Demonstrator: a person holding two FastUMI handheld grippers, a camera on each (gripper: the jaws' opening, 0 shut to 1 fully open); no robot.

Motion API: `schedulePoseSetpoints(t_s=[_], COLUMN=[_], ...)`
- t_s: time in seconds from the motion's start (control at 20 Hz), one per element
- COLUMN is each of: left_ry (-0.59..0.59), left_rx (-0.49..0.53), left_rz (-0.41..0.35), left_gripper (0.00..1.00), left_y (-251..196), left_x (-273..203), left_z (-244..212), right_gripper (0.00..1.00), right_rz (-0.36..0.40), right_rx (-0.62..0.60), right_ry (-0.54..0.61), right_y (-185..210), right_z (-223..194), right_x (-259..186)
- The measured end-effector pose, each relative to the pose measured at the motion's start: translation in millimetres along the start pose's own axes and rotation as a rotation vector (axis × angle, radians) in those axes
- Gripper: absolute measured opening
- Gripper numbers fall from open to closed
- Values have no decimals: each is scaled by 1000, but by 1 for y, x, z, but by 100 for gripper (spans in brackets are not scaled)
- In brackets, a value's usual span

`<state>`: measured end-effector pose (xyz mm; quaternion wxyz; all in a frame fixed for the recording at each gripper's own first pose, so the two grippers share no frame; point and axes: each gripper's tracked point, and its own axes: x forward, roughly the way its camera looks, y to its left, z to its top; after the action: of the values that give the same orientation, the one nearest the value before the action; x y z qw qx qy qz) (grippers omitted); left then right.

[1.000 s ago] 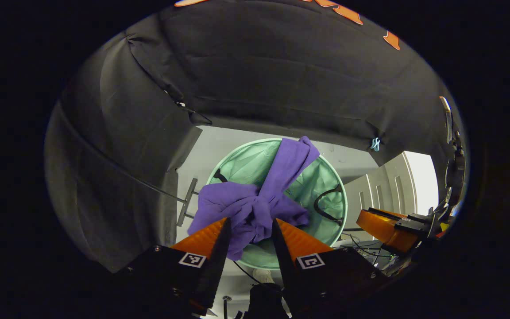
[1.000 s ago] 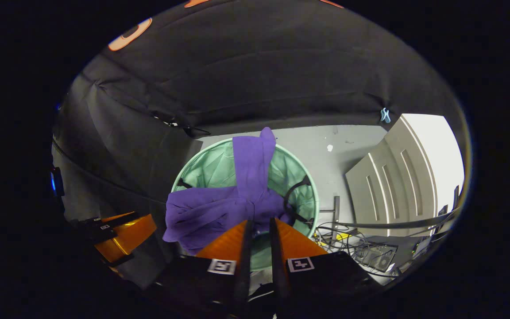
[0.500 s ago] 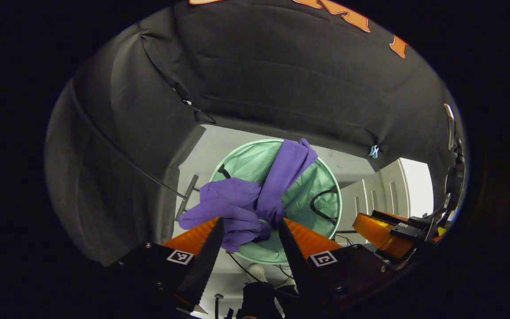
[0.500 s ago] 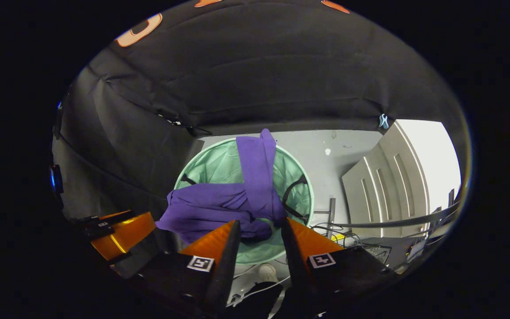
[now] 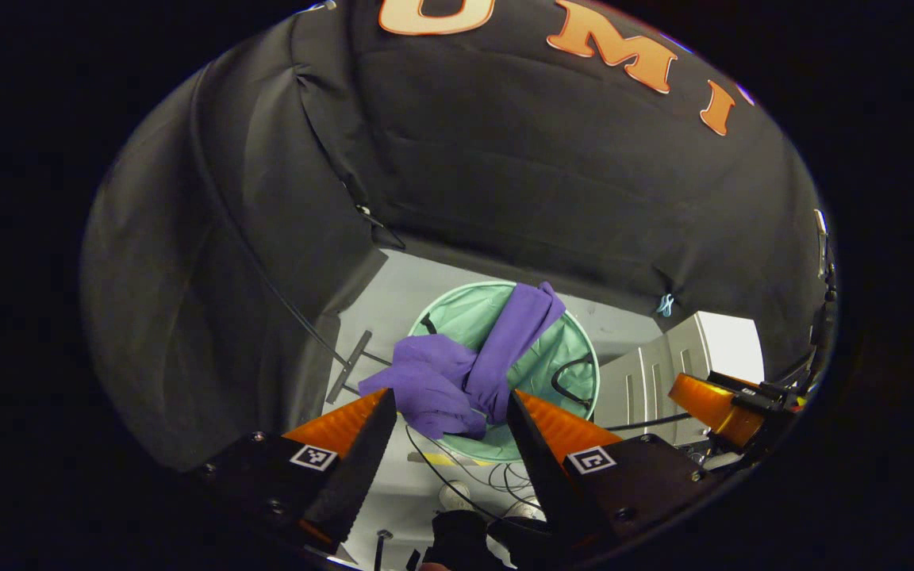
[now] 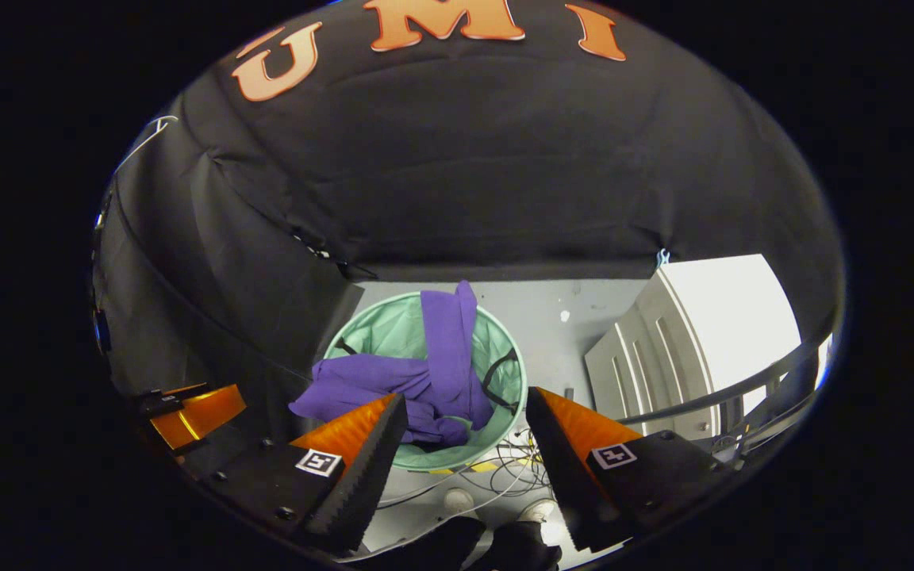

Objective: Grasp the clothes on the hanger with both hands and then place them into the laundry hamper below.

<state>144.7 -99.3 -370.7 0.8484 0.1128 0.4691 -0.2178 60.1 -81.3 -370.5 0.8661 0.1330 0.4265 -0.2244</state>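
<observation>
Left gripper view: left gripper hangs above the hamper, fingers spread wide, nothing between them. Right gripper view: right gripper likewise spread and empty, also above the hamper. Right gripper also appears at the right edge of the left gripper view; left gripper at the left edge of the right gripper view. Both are apart from the cloth.

Clothes, one purple garment, lie in the hamper, not fully in. The bulk is bunched against the near-left rim, with a fold spilling over that rim to the outside. A long strip, likely a sleeve, runs from the bunch across the opening to the far rim, its end resting on or just over that edge.

Likely reason: both grips were let go from above, so the garment fell loose and landed however it draped, rim catching it.

Long axis: the strip's line, near rim to far rim, slightly tilted toward the far-right in the left gripper view. Free end points at the far wall.

Task looks nearly done; overhang at the near-left rim may need a tuck.
</observation>
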Motion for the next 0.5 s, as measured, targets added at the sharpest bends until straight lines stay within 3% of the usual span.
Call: schedulePoseSetpoints(t_s=[0.5], left_ry=[-252], left_rx=[-6], left_rz=[-26], left_gripper=[91], left_y=[9], left_x=[-133], left_z=[54], right_gripper=[99], right_rz=[7], right_rx=[-110], right_ry=[-259], right_y=[-5], right_z=[77], right_x=[-132])
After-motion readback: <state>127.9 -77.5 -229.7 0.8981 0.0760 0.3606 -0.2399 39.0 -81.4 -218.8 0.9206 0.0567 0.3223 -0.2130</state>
